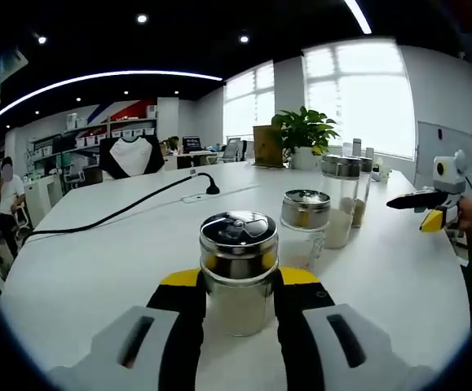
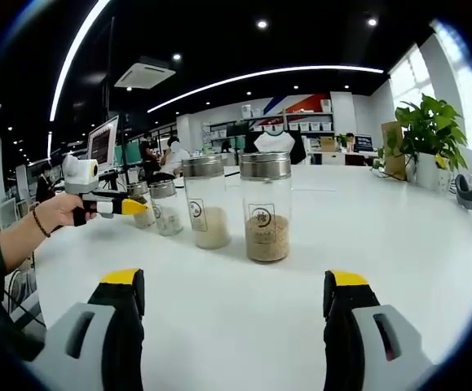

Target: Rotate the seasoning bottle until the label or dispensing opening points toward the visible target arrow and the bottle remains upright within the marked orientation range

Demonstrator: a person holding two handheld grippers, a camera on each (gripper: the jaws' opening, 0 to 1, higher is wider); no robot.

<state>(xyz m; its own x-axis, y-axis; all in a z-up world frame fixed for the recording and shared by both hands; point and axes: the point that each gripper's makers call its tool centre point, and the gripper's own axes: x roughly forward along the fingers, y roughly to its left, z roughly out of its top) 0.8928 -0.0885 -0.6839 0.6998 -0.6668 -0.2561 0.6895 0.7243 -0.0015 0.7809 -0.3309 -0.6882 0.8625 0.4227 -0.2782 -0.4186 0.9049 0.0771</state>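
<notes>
1. In the left gripper view, the left gripper [image 1: 237,305] has its two black, yellow-tipped jaws clamped on the sides of a short clear glass seasoning bottle with a shiny metal lid [image 1: 238,271], which stands upright on the white table [image 1: 97,261] at the near edge and holds pale powder.
2. Just behind and to the right of that bottle stands a second short glass jar with a metal cap [image 1: 304,226], close to it but apart.
3. Further right, two tall glass jars with metal lids [image 1: 343,199] stand one behind the other, holding pale and brownish seasoning.
4. At the right edge, the right gripper [image 1: 419,208] reaches in, held by a hand, well apart from the jars; from here one cannot tell how its jaws stand.
5. A black cable [image 1: 130,208] runs across the table on the left, and a green potted plant [image 1: 305,134] stands at the far end before the window.
6. In the right gripper view, the right gripper [image 2: 237,301] hangs over bare table with its jaws wide apart and nothing between them.
7. Ahead stands a tall glass jar with brown seasoning [image 2: 266,208], with a tall jar of pale seasoning [image 2: 207,204] just to its left.
8. Beyond those, the left gripper, in a hand with a bracelet [image 2: 52,213], meets the short bottles at the row's far end.
</notes>
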